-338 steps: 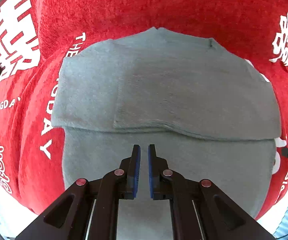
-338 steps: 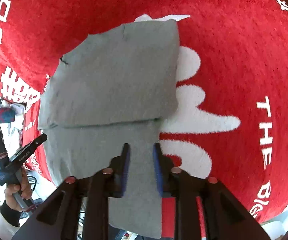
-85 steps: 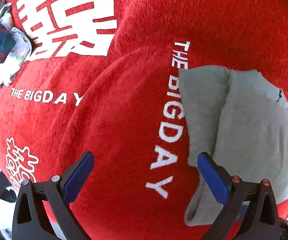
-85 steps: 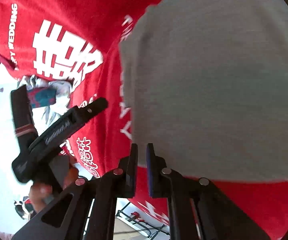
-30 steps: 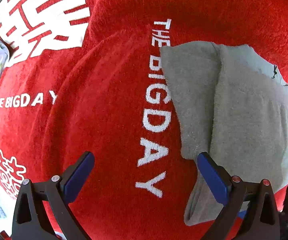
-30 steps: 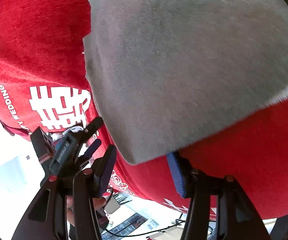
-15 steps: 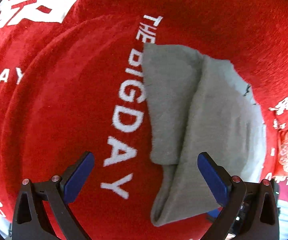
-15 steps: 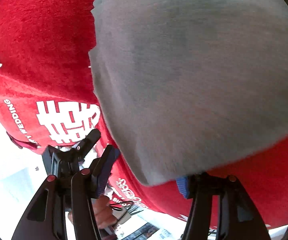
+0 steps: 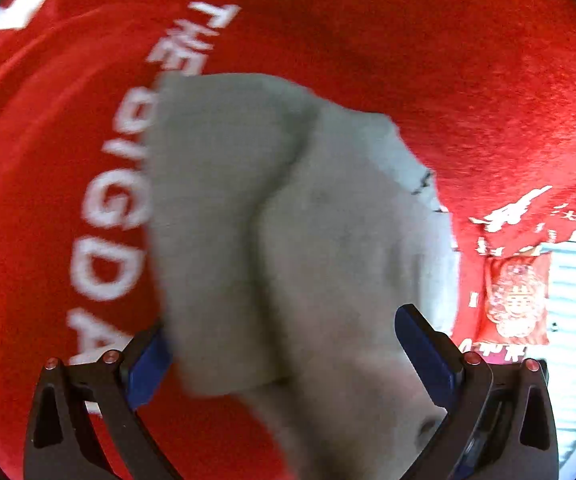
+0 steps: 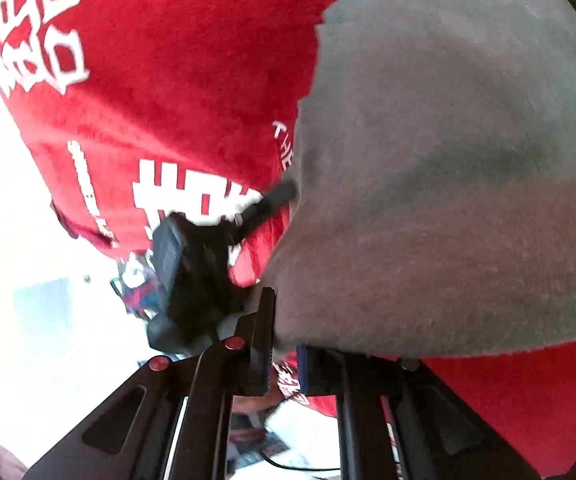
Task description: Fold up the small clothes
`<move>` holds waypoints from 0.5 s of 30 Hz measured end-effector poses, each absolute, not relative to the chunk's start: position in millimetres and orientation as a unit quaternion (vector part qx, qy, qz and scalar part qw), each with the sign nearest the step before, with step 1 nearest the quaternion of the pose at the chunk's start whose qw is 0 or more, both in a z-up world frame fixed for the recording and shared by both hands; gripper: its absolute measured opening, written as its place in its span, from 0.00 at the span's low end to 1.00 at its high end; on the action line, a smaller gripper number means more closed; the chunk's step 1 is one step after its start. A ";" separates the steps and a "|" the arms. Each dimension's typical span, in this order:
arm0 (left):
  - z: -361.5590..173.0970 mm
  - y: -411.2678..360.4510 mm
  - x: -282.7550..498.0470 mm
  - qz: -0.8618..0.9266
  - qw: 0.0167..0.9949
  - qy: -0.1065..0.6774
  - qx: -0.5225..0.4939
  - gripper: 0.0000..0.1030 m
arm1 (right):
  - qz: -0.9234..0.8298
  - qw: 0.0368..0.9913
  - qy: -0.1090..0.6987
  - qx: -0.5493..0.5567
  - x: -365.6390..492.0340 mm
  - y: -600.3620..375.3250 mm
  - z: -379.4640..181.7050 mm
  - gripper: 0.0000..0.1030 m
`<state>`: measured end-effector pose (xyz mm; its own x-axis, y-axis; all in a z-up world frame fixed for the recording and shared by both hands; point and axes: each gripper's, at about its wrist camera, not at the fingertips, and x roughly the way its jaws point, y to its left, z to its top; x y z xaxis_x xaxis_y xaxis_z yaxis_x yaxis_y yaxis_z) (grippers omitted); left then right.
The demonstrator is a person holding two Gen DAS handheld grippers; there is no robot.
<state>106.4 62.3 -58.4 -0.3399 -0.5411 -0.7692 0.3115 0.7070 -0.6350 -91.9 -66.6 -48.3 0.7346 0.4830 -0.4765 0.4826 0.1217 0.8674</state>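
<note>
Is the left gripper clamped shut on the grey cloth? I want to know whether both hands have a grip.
No: the left gripper stands wide open, its blue pads far apart either side of the grey cloth.

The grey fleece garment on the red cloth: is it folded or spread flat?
Folded: the grey fleece garment lies in overlapping layers with a raised fold edge.

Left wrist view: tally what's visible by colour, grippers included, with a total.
Grey: 1, the folded grey fleece garment.
Red: 2, the red plush cloth with white lettering and a red printed hanging.
Black: 1, the left gripper, jaws open.
Total: 4.
</note>
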 end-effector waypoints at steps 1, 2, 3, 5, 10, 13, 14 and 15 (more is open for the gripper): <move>-53.6 52.7 104.3 -0.386 0.569 0.722 -0.082 1.00 | -0.002 0.653 0.379 0.656 -91.9 -65.3 -51.0 0.10; -49.6 47.0 102.8 -0.390 0.574 0.716 -0.078 1.00 | -0.001 0.650 0.389 0.653 -93.6 -64.1 -54.3 0.10; -44.6 39.7 100.5 -0.393 0.585 0.706 -0.065 1.00 | 0.001 0.645 0.401 0.650 -95.3 -62.9 -57.5 0.10; -41.6 28.9 94.3 -0.393 0.600 0.696 -0.028 0.83 | -0.001 0.636 0.439 0.634 -100.4 -59.5 -62.0 0.14; -57.5 23.4 85.5 -0.369 0.614 0.694 0.067 0.54 | -0.026 0.641 0.530 0.555 -118.4 -62.5 -57.9 0.42; -56.8 26.9 89.9 -0.366 0.613 0.698 0.052 0.55 | -0.051 0.662 0.535 0.523 -128.7 -84.6 -43.1 0.60; -58.6 26.8 92.2 -0.361 0.611 0.703 0.047 0.55 | -0.063 0.669 0.532 0.515 -130.8 -93.6 -38.1 0.60; -59.2 29.9 95.4 -0.358 0.609 0.707 0.039 0.56 | -0.075 0.677 0.527 0.508 -132.0 -103.9 -33.0 0.60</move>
<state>95.4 29.9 -59.2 -0.2553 -0.3805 -0.8888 0.4916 0.7405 -0.4582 -132.0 -103.9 -33.0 0.4328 0.4338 -0.7902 0.6372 0.4728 0.6086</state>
